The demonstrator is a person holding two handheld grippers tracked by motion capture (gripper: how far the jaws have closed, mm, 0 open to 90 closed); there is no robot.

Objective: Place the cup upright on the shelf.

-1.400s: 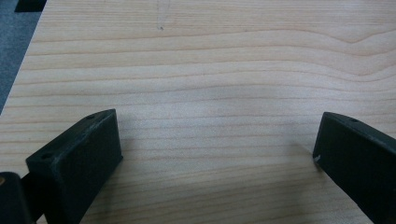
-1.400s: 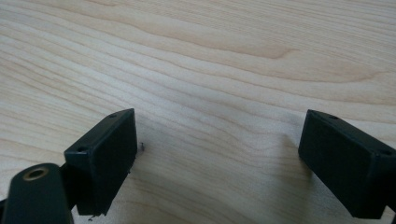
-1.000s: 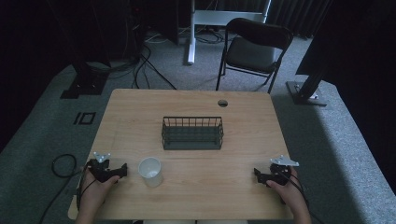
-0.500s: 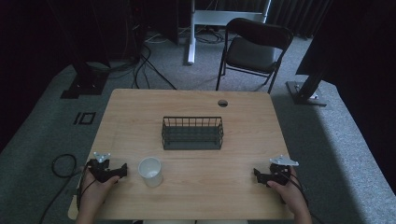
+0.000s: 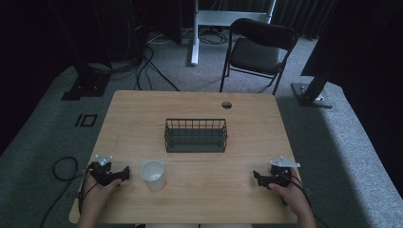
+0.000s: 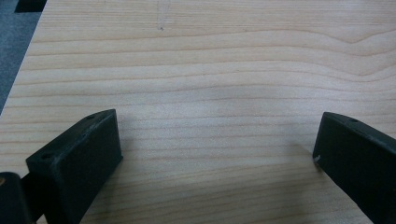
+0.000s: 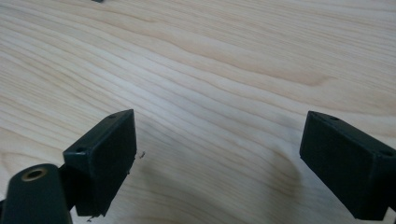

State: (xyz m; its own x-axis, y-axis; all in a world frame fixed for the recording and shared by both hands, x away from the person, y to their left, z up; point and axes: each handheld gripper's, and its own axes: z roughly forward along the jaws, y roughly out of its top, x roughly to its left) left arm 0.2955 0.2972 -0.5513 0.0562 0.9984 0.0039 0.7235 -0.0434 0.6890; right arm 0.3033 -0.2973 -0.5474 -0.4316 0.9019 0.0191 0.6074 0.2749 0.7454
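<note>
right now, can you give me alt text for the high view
A person's left gripper and right gripper rest at the near corners of a light wooden table. A white paper cup stands beside the left one, and a black wire basket sits mid-table.

Forearms (image 5: 90,209) cut off below

i'm seeing the black wire basket (image 5: 196,135) sitting mid-table on the light wooden table (image 5: 247,118), the white paper cup (image 5: 153,174) standing nearer me and to its left. my left gripper (image 5: 124,173) is lying just left of the cup, my right gripper (image 5: 257,178) well apart at the right.
</note>
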